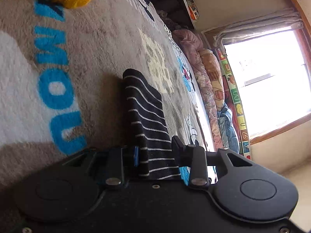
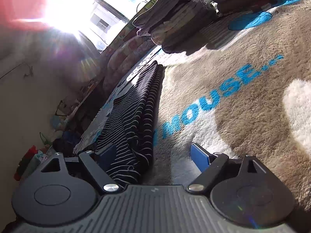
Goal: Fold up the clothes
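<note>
Garment (image 1: 144,114) — dark knit with thin white stripes, lying on a plush grey-brown blanket (image 1: 101,44) printed with blue letters. In the left wrist view a narrow doubled band of it is running from between the fingers out to a rounded folded end farther off. In the right wrist view the same garment (image 2: 134,104) is stretching away along the left side in several stacked layers, their edges lining up like a folded bundle.

Left gripper (image 1: 155,155) — fingers are closing on the striped cloth, which is passing straight between them; it is holding the near end of the band.

Right gripper (image 2: 157,155) — fingers are standing wide apart; the left finger is resting against the edge of the bundle, the right one is over bare blanket, and nothing is being held.

Handling, as judged: light, soft and limp, sagging wherever it is unsupported, not fragile. The knit is looking grippy rather than slick, and the pile of the blanket is likely dragging on it. Best hold is probably at a folded edge or corner, catching every layer together so none slips loose.

Also present: folded clothes in a stack (image 2: 175,17) at the far right, and a bright window (image 1: 268,81).
</note>
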A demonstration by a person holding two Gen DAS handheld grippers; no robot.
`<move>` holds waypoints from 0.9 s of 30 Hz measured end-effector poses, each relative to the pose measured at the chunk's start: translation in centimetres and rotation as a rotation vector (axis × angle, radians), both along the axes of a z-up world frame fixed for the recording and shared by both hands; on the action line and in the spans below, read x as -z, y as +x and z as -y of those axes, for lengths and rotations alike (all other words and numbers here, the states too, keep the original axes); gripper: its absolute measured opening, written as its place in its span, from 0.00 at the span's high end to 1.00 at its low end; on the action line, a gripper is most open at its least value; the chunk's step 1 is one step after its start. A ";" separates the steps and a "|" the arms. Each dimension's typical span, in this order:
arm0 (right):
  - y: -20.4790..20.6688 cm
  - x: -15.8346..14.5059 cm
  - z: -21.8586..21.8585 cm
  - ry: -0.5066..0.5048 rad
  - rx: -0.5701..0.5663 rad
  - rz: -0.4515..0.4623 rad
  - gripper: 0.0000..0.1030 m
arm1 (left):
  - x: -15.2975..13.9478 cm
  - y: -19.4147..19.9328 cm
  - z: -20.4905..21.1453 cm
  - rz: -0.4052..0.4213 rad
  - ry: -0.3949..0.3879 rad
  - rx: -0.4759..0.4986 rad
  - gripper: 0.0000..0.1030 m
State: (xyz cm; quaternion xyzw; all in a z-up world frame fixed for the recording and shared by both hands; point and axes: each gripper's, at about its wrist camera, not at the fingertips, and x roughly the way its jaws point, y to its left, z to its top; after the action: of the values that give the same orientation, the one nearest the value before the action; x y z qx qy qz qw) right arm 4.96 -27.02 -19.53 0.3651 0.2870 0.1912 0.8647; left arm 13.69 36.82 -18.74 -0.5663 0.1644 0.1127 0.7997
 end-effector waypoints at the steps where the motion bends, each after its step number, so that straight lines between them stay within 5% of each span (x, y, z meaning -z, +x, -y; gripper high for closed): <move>1: 0.0 0.0 0.0 -0.003 0.000 -0.002 0.19 | 0.0 0.2 0.0 -0.003 0.009 0.001 0.72; 3: 0.0 -0.1 0.0 -0.006 0.001 -0.005 0.20 | -0.2 0.4 0.2 -0.016 0.047 0.012 0.90; 5: 0.0 -0.3 0.1 0.005 0.015 -0.012 0.20 | -0.9 0.5 0.9 -0.011 0.084 0.027 0.96; 11: -0.2 -3.0 -1.2 -0.039 -0.003 0.041 0.23 | -4.6 2.1 6.1 0.073 0.266 0.170 0.96; 16: 1.2 -5.7 -5.3 -0.060 -0.149 0.095 0.22 | -6.2 4.1 14.0 0.070 0.534 0.388 0.96; 22: 3.9 -5.1 -8.9 0.071 -0.197 0.026 0.22 | -5.1 4.3 24.3 0.055 0.917 0.730 0.96; 23: 4.4 -4.8 -9.4 0.085 -0.201 0.009 0.22 | -4.6 4.4 25.5 0.046 0.951 0.801 0.93; 25: 5.5 -4.2 -10.6 0.104 -0.204 -0.025 0.22 | -4.0 4.2 26.7 0.036 1.001 0.879 0.72; 26: 6.0 -3.9 -11.1 0.113 -0.201 -0.039 0.22 | -3.9 3.8 26.8 0.048 1.007 0.898 0.52; 27: 6.4 -3.8 -11.5 0.125 -0.193 -0.048 0.22 | -4.3 3.2 26.5 0.077 0.991 0.926 0.45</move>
State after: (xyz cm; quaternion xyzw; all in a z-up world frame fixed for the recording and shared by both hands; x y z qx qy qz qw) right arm 11.33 -15.54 -15.75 0.3933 0.3292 0.2824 0.8107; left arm 16.94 10.28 -14.47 -0.0079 0.2904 -0.1994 0.9359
